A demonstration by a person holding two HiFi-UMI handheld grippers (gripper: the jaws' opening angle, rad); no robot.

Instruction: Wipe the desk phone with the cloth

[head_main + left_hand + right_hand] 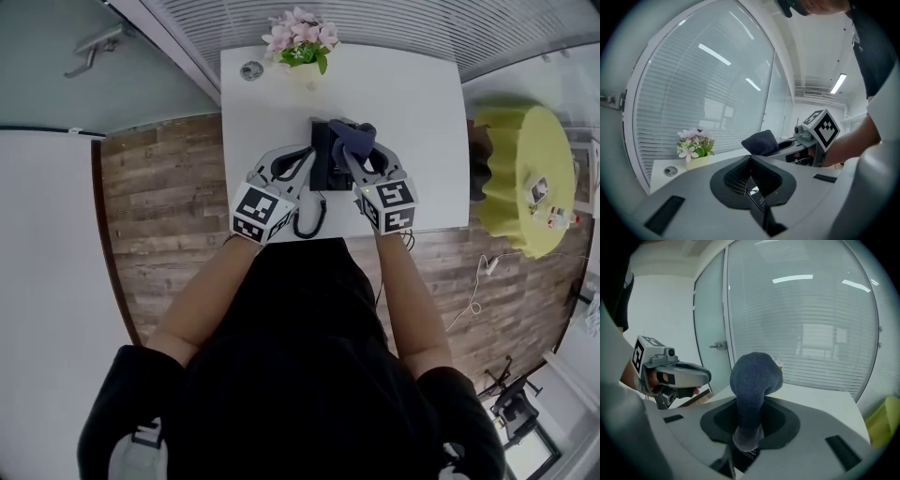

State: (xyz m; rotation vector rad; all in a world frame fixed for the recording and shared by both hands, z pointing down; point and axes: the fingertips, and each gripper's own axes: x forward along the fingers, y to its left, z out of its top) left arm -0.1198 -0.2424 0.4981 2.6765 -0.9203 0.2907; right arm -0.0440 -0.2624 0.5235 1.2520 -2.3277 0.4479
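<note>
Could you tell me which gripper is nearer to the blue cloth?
Right. The right gripper is shut on the cloth, which sticks up from its jaws; the left gripper sits alongside, apart from the cloth.

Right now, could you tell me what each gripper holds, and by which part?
The right gripper pinches the cloth by one end; the rest bulges above the jaws. The left gripper is shut on nothing.

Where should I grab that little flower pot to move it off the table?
By the pale pot itself, below the flowers, coming in level from the near side. They spread over its top, so a grasp from above would likely crush them. The left hand-held gripper is shut and empty; open it first.
</note>
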